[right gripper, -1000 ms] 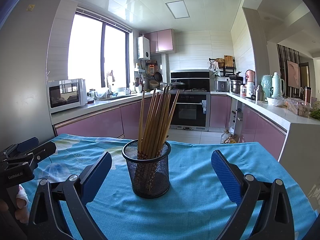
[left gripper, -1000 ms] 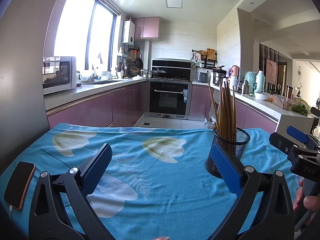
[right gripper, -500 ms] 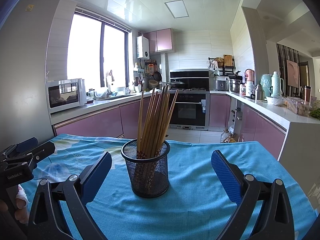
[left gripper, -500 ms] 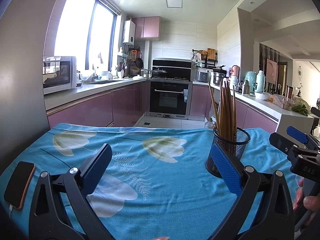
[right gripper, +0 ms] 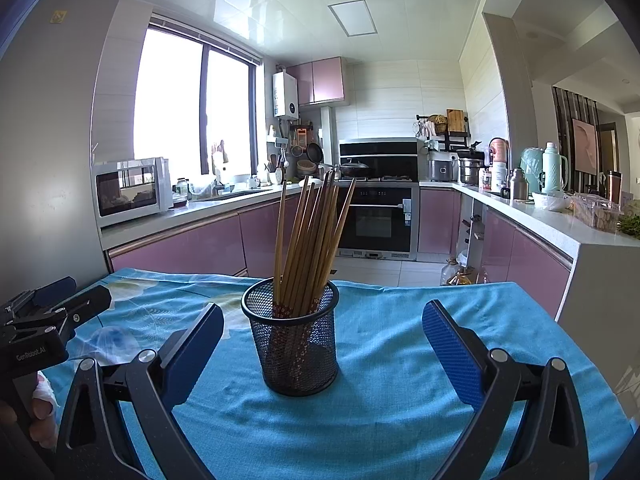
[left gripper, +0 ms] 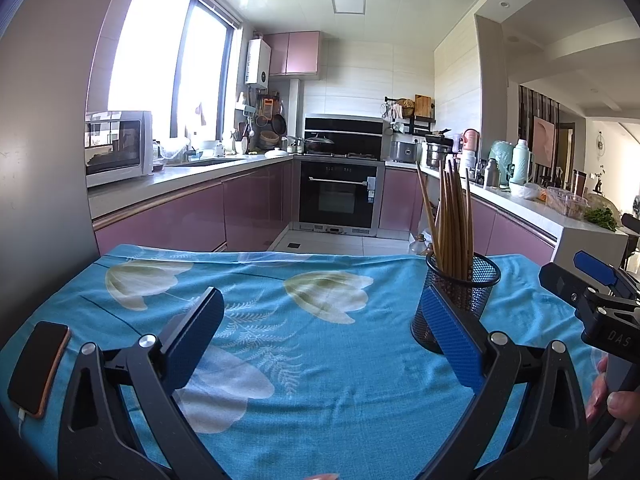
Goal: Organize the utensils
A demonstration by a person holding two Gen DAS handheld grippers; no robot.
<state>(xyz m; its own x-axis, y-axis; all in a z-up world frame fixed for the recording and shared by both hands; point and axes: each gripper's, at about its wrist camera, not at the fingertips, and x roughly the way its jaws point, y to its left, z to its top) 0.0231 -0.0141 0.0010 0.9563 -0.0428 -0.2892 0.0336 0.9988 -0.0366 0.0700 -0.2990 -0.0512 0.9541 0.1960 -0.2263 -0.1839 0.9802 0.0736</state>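
Chopsticks (left gripper: 452, 216) stand near-upright, tips up, in a mesh holder (left gripper: 460, 300) on the blue tablecloth (left gripper: 320, 360); left gripper (left gripper: 322, 344) spread, empty; phone (left gripper: 38, 368) visible only here. Right wrist view: holder centred ahead of the spread right gripper (right gripper: 322, 350); chopsticks fan upward, leaning slightly right.

Black triangular frames with silver screws are carrying the left gripper (left gripper: 324, 332). Blue textured pads (right gripper: 452, 354) are lining the right gripper (right gripper: 323, 344). White "GenRobot.AI" lettering is showing at lower left.
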